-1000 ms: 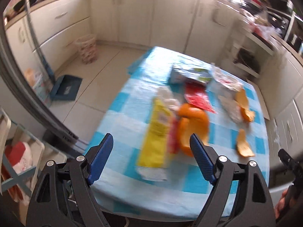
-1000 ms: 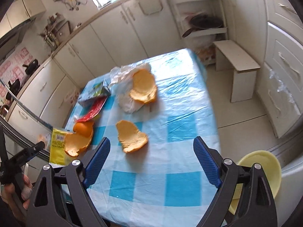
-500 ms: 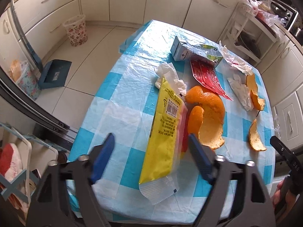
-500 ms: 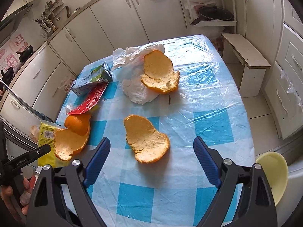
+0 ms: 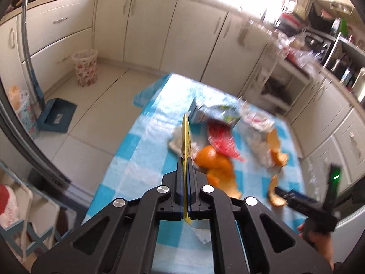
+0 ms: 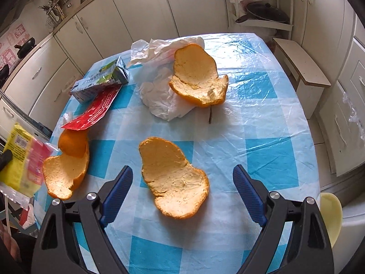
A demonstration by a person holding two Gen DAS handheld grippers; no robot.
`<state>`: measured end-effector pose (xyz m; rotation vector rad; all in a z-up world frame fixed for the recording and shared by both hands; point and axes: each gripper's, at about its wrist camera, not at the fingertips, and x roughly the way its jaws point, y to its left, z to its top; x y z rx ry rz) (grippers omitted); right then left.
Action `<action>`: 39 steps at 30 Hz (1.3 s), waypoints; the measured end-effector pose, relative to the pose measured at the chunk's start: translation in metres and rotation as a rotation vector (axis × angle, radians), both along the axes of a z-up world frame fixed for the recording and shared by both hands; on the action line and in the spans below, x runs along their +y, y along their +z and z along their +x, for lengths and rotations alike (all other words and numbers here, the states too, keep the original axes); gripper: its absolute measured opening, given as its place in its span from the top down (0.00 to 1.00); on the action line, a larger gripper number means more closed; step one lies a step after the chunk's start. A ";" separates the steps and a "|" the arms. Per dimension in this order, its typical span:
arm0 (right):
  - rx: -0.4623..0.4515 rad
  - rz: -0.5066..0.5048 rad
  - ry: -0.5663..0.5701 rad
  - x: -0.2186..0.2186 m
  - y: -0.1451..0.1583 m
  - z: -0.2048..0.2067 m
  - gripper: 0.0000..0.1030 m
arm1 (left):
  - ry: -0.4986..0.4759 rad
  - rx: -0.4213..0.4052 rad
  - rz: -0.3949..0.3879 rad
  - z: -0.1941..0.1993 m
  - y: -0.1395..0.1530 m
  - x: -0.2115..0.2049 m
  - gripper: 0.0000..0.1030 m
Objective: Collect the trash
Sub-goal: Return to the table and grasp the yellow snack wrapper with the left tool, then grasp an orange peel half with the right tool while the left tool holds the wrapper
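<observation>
My left gripper [image 5: 185,166] is shut on the yellow snack wrapper [image 5: 186,141], held edge-on and lifted off the table; the wrapper also shows at the left of the right wrist view [image 6: 21,157]. My right gripper [image 6: 182,187] is open, just above an orange peel [image 6: 173,178] lying between its fingers. On the blue checked tablecloth [image 6: 262,114] lie two more orange peels [image 6: 68,164] [image 6: 198,77], a red wrapper [image 6: 95,109], a drink carton [image 6: 102,82], crumpled tissue [image 6: 164,100] and a white plastic bag [image 6: 159,48].
A floral waste bin [image 5: 85,70] stands on the floor far left by the cabinets, with a blue dustpan [image 5: 57,115] nearer. A low white stool [image 6: 301,70] is right of the table. A yellow bowl [image 6: 330,214] sits at the lower right.
My left gripper has shut on the yellow wrapper and lifted it off the table. My right gripper has come closer over the near orange peel, still open.
</observation>
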<state>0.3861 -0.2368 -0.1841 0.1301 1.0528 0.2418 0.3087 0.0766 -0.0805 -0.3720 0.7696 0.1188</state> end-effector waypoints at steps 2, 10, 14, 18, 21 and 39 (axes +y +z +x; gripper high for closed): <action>0.006 -0.011 0.009 0.003 -0.004 0.003 0.16 | -0.002 -0.041 -0.022 -0.001 0.007 0.001 0.98; -0.030 -0.108 0.068 0.020 -0.009 0.007 0.28 | -0.029 -0.085 -0.079 0.002 0.012 0.001 0.98; -0.056 -0.118 0.142 0.032 -0.004 -0.002 0.63 | -0.049 -0.124 -0.082 -0.003 0.017 -0.003 0.98; -0.052 -0.041 0.160 0.026 0.003 -0.006 0.97 | -0.084 -0.165 -0.084 -0.010 0.023 -0.008 0.98; -0.048 -0.045 0.157 0.024 0.004 -0.009 0.96 | -0.100 -0.167 -0.083 -0.010 0.025 -0.012 0.98; -0.133 -0.028 0.196 0.025 0.031 -0.033 0.96 | -0.123 0.148 0.052 0.018 -0.022 -0.030 0.97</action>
